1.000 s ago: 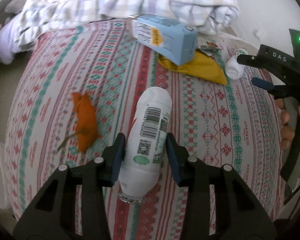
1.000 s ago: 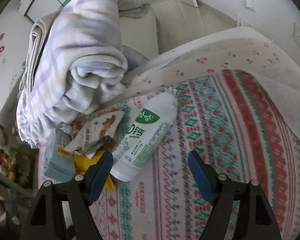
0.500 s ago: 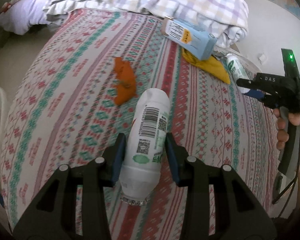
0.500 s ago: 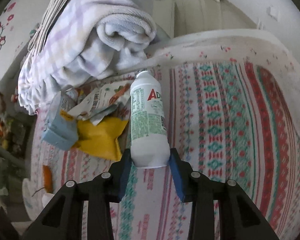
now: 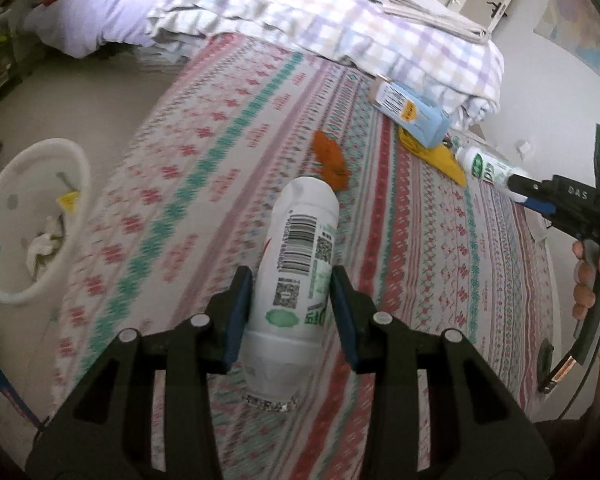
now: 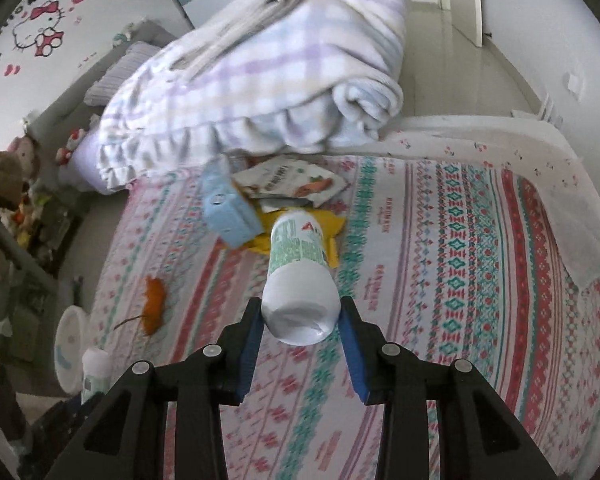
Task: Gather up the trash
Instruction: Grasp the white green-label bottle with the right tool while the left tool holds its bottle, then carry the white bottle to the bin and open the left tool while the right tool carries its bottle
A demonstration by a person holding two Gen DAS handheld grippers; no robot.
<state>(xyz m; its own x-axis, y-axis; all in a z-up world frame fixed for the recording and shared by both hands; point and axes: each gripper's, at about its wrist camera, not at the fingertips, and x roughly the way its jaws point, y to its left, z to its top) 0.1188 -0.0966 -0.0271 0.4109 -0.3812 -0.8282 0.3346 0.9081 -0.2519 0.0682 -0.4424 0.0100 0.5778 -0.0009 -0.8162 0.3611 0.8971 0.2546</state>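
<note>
Both bottles now ride above the bed; the left gripper [image 5: 292, 300] clamps the barcode bottle [image 5: 296, 280], the right gripper [image 6: 300, 320] the green-label bottle [image 6: 300, 276] only at its base, so it may slip before the far-left bin [image 5: 32, 216].

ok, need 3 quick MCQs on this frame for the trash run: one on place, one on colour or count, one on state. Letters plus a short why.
1. Where is the white bin?
A. on the floor beside the bed
B. on the bed beside the blanket
C. on a shelf

2. What colour is the carton lying by the plaid blanket?
A. red
B. light blue
C. black

3. What is the state of the right gripper?
A. open and empty
B. shut on a snack wrapper
C. shut on a white bottle

Answers:
1 A: the left wrist view shows the bin on the floor off the bed's edge.
2 B: both views show a light blue box.
3 C: its blue pads press the base end of the right bottle; the left gripper likewise clamps the left bottle.
</note>
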